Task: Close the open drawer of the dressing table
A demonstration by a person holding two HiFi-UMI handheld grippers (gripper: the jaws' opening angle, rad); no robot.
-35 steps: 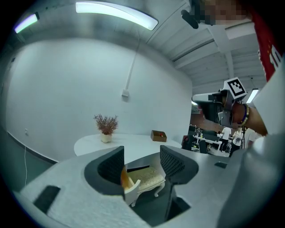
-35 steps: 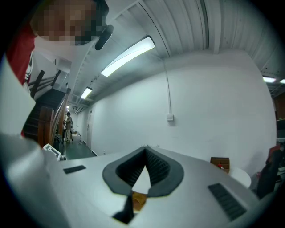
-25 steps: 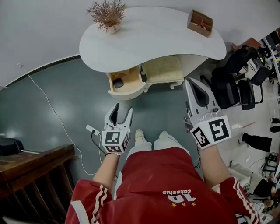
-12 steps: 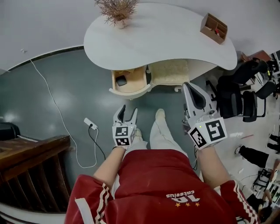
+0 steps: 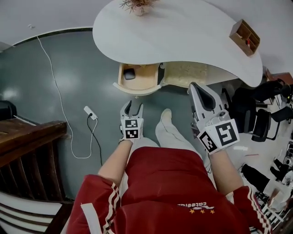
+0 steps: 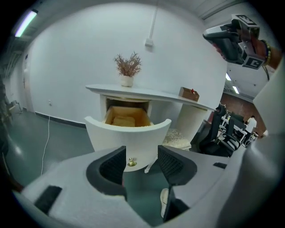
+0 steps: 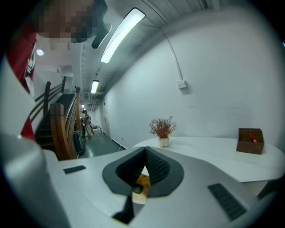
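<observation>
The white dressing table (image 5: 183,32) stands ahead with its wooden drawer (image 5: 137,78) pulled open, and a dark object (image 5: 129,73) lies inside. The drawer's curved white front (image 6: 129,136) carries a small brass knob (image 6: 131,163). My left gripper (image 5: 131,106) is low in front of that drawer front, a short way off. Its jaws are closing, still wide apart, with nothing between them. The knob shows through the gap beyond them. My right gripper (image 5: 198,89) is higher, at the right near the table edge. Its jaws (image 7: 144,156) meet at the tips and hold nothing.
A dried plant in a vase (image 5: 137,5) and a wooden organiser box (image 5: 246,34) sit on the tabletop. A fluffy stool (image 5: 190,73) is tucked under it. A power strip with cable (image 5: 89,113) lies left on the floor, by a wooden stair railing (image 5: 27,151). Office chairs (image 5: 265,103) stand right.
Both grippers have sunk and come closer to the drawer, the left one more so. The person has stepped toward the table, one foot now forward.
</observation>
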